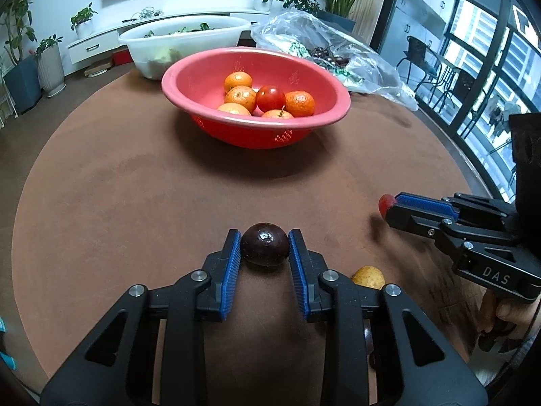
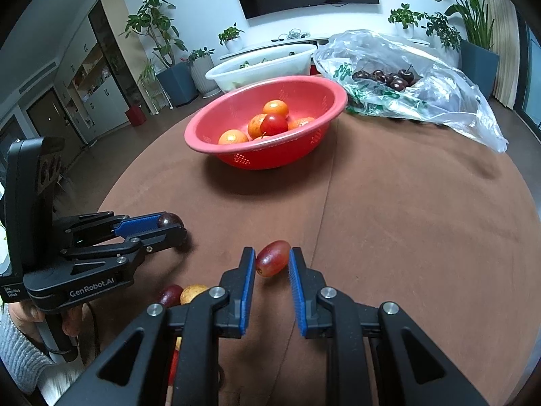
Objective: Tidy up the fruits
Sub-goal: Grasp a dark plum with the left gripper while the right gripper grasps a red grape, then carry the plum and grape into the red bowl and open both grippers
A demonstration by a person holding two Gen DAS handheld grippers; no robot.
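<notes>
Dark plum (image 1: 266, 244) pinched between the blue pads of the left tongs (image 1: 264, 248), low on the brown desk (image 1: 135, 203); red grape (image 2: 273, 258) nipped at the tips of the right tongs (image 2: 271, 264), likewise down at the cloth. Best lifted straight up before any swing toward the red basket (image 1: 257, 123), well apart at mid-desk, with light pressure to spare soft skins and clearance over the rim. Both tongs tilted steeply downward, side by side, the right handle gripped by a hand (image 1: 503, 318).
</notes>
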